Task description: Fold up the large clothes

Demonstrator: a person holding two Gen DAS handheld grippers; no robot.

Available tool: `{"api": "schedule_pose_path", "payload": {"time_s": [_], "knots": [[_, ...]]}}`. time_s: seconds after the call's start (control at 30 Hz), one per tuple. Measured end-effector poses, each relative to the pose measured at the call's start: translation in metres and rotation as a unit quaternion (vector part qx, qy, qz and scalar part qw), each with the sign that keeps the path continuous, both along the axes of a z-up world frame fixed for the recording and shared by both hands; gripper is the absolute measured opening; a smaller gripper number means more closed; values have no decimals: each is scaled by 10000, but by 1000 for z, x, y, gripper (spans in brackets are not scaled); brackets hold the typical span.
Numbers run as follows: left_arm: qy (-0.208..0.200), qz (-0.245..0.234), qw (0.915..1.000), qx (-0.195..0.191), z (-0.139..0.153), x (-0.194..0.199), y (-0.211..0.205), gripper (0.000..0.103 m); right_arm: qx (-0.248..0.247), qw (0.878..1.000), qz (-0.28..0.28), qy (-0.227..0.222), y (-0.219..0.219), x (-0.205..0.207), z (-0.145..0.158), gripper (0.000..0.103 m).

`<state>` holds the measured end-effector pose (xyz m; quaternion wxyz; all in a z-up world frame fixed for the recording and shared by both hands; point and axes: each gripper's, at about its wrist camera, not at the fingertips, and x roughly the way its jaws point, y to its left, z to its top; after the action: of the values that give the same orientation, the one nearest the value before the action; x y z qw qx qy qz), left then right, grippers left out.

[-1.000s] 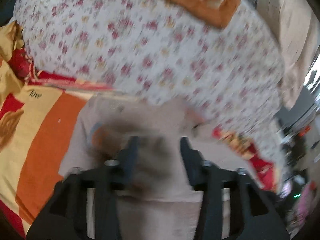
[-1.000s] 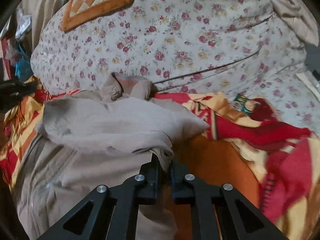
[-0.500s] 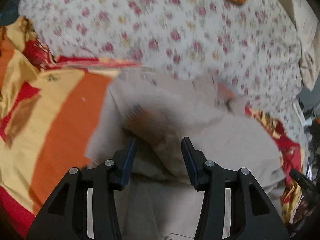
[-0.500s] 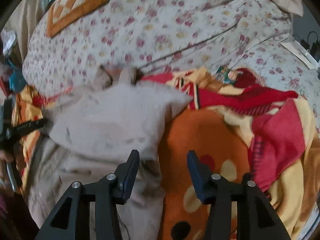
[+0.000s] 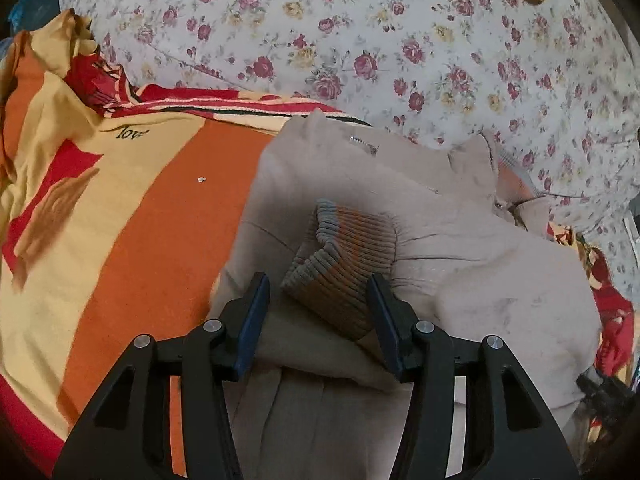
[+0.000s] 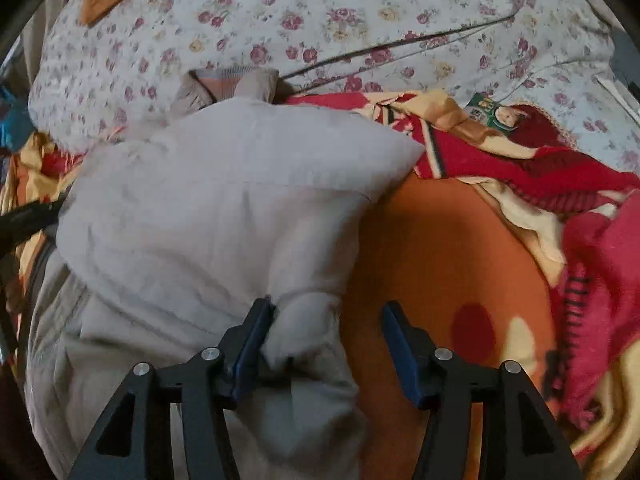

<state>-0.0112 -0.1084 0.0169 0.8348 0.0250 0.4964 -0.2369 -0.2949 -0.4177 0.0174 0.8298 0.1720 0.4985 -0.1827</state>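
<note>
A beige jacket [image 5: 460, 248] lies on an orange and yellow blanket [image 5: 132, 220], with a sleeve folded across its body. The ribbed grey and orange cuff [image 5: 344, 264] of that sleeve lies between the open jaws of my left gripper [image 5: 318, 312], not pinched. In the right wrist view the jacket [image 6: 208, 208] fills the left half. My right gripper [image 6: 326, 336] is open over the jacket's right edge, with a fold of beige cloth against its left finger [image 6: 256, 332]. The jacket's collar [image 6: 228, 84] lies at the far end.
A white floral quilt [image 5: 360, 40] is heaped behind the jacket. A red and yellow blanket [image 6: 540, 168] is bunched to the right. The other gripper's black tip [image 6: 28, 216] shows at the left edge of the right wrist view.
My right gripper, shut on a fold of the jacket a second ago, has opened and let it go. The sleeve now lies folded over the body. My left gripper has stayed open and drawn nearer the cuff.
</note>
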Motion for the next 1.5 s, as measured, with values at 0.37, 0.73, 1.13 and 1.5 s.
{"api": "schedule_pose_path", "payload": {"time_s": [0.37, 0.73, 1.13, 1.5], "knots": [[730, 915, 9816, -1509, 22, 29, 43, 80, 888, 9852, -1110, -957, -62, 2, 29, 72], [395, 284, 9960, -746, 15, 32, -3, 23, 1480, 9759, -1017, -1243, -90, 42, 4, 18], [362, 566, 9903, -1220, 22, 33, 36, 2, 312, 9884, -1184, -901, -89, 39, 12, 9], [-9, 7, 9859, -1674, 58, 8, -10, 53, 63, 9917, -414, -1216, -21, 26, 55, 48]]}}
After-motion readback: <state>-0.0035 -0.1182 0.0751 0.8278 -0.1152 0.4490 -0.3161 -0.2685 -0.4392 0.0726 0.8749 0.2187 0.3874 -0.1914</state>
